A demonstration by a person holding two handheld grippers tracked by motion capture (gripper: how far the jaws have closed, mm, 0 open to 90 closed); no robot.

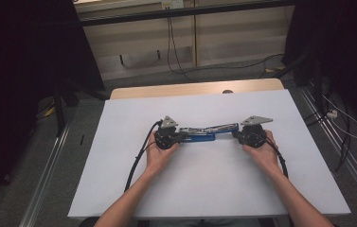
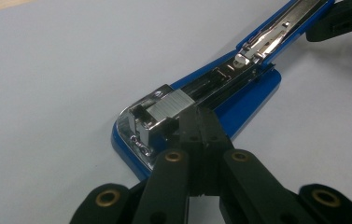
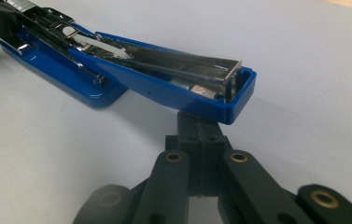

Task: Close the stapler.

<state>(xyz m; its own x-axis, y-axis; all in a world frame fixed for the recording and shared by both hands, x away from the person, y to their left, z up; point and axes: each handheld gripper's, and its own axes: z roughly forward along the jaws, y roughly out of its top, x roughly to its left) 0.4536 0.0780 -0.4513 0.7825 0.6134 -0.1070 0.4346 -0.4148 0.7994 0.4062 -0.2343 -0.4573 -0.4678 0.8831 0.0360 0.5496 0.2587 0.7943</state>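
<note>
Opened blue stapler between both fingers

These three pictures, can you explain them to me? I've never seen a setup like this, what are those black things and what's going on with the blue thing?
A person sits at a table covered with a white sheet and holds a hand-operated tool in each hand. Each tool ends in two black jaws. The high view looks down from above: the left gripper and the right gripper point toward each other. The other two pictures come from cameras riding on each tool, looking along its jaws. Between them lies a blue stapler, swung open so its base and top arm stretch out in a line. In the left gripper view, shut jaws sit at a block of staples in the metal channel. In the right gripper view, shut jaws touch the tip of the top arm.
</note>
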